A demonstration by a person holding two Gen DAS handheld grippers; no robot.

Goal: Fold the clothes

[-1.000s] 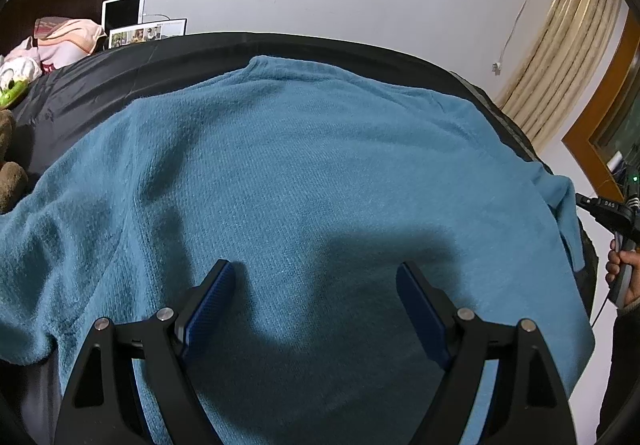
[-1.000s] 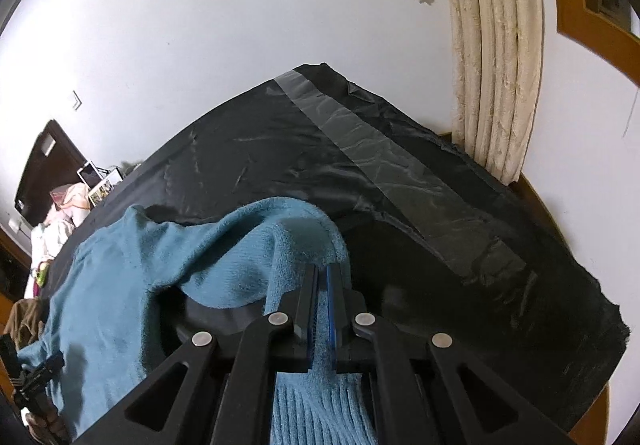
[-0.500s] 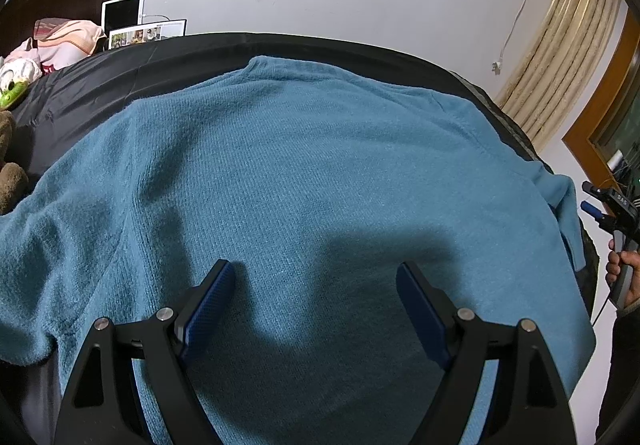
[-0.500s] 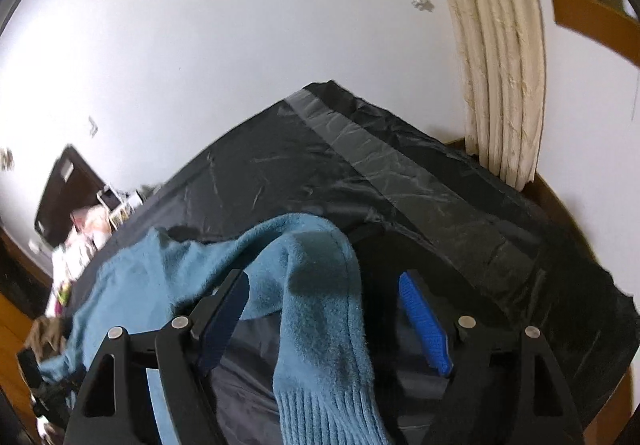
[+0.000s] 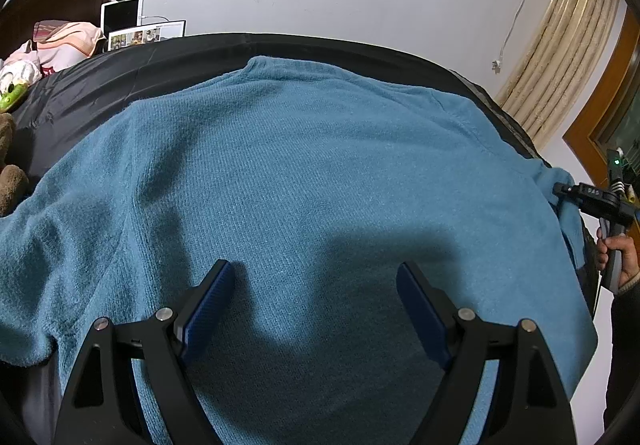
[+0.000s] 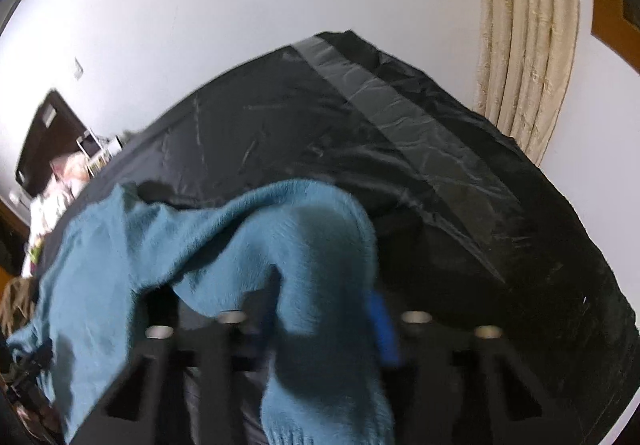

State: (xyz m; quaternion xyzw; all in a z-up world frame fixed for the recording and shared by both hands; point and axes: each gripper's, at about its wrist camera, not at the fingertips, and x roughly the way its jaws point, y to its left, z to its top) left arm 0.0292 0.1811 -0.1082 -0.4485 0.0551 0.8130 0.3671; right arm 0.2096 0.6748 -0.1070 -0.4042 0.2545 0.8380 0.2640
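A teal knitted sweater (image 5: pixel 312 181) lies spread flat on a black-covered table (image 5: pixel 168 57), neck at the far edge. My left gripper (image 5: pixel 316 305) hovers open and empty over the sweater's lower body. In the right wrist view one sweater sleeve (image 6: pixel 320 265) arches up between the fingers of my right gripper (image 6: pixel 320 325), with its ribbed cuff hanging toward the camera. The jaws stand apart around the sleeve; the view is motion-blurred. The right gripper (image 5: pixel 592 201) also shows at the sweater's right edge in the left wrist view.
A tablet (image 5: pixel 122 15), a photo frame (image 5: pixel 146 33) and pink cloth (image 5: pixel 64 41) stand at the table's far left. A brown plush (image 5: pixel 12 173) sits at the left edge. A taped strip (image 6: pixel 416 125) crosses the black cover. Beige curtain (image 6: pixel 524 45) hangs right.
My right gripper opened off the sleeve it was pinching, and now its jaws stand narrower around the sleeve while moving. My left gripper has not moved.
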